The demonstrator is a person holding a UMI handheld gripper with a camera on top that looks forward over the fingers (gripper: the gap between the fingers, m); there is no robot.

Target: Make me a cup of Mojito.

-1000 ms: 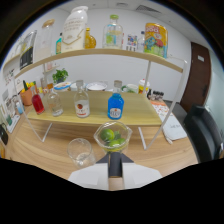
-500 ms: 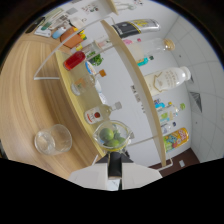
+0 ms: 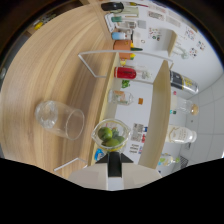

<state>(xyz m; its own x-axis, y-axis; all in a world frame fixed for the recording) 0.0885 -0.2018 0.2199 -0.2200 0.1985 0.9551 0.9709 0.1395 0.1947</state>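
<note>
No lettering, brand, number or sign can be read anywhere. The bottles (image 3: 131, 73) on the wooden table (image 3: 75, 60) carry labels, but their print is too blurred to make out.

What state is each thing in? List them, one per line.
gripper: shut on the small glass bowl, rolled sideways.
small glass bowl: held, tipped, green lime pieces inside.
empty glass: on the wooden table, nothing in it.
red bottle: on the table, capped.
</note>
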